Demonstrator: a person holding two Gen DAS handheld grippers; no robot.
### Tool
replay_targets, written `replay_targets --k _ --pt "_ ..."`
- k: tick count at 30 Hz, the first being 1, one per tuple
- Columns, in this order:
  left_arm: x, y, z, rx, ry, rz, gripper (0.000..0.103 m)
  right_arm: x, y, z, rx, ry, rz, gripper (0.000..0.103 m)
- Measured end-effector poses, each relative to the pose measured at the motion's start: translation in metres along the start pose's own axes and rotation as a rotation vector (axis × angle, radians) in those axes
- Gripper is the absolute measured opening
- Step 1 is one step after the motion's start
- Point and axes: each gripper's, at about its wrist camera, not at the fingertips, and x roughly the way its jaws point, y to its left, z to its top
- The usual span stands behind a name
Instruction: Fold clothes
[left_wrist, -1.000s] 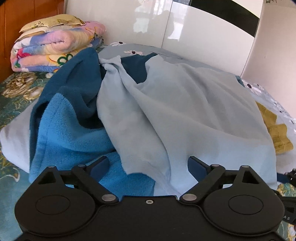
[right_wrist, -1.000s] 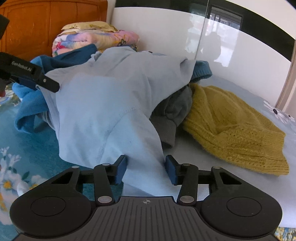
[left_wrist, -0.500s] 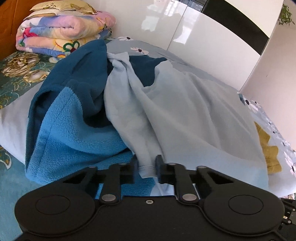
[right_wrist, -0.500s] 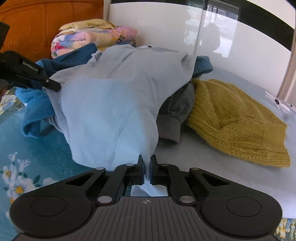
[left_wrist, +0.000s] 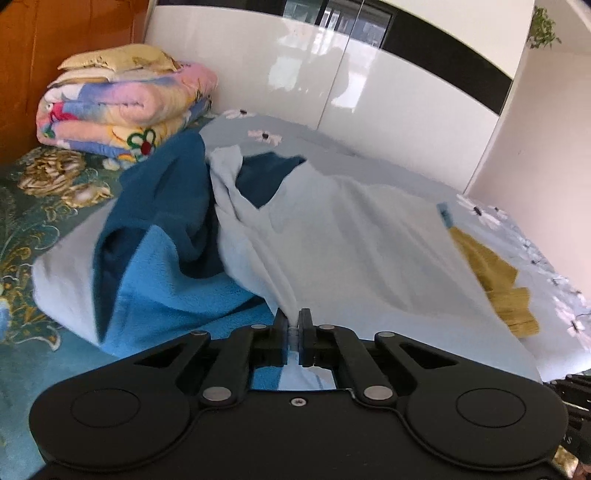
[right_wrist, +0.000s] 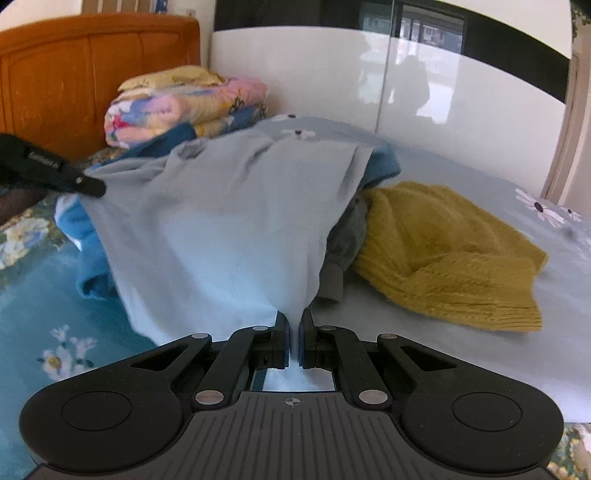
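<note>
A pale blue garment (left_wrist: 362, 243) (right_wrist: 229, 229) lies draped over a heap of clothes on the bed. My left gripper (left_wrist: 294, 321) is shut on its near edge, and the cloth is pulled taut up to the jaws. My right gripper (right_wrist: 294, 323) is shut on another part of the same hem, which rises in a tent to its pads. Under the garment lies a two-tone blue fleece (left_wrist: 159, 236) (right_wrist: 88, 258). In the right wrist view the left gripper's black body (right_wrist: 48, 166) reaches in from the left edge.
A mustard knit sweater (right_wrist: 450, 251) (left_wrist: 495, 280) and a grey garment (right_wrist: 343, 243) lie right of the heap. A folded floral quilt with a pillow (left_wrist: 122, 107) (right_wrist: 177, 107) sits by the orange headboard (right_wrist: 92, 74). A glossy white wardrobe (left_wrist: 332, 96) stands behind the bed.
Both grippers shut on the pale blue garment's edge and rose, lifting and stretching the cloth between them.
</note>
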Motion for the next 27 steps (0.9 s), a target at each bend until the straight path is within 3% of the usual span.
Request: replay_targets --k 11,27 --pt "-0.131 -0.008 -0.019 0.022 -0.053 -0.051 0.002 -0.106 0.023 0.010 0.030 -0.055 -0.048 0.003" --pt "-0.328 -0.021 -0.099 0.123 -0.011 -0.165 0.002 -0.292 0.097 -0.056 0.023 0.015 -0.130 0.003"
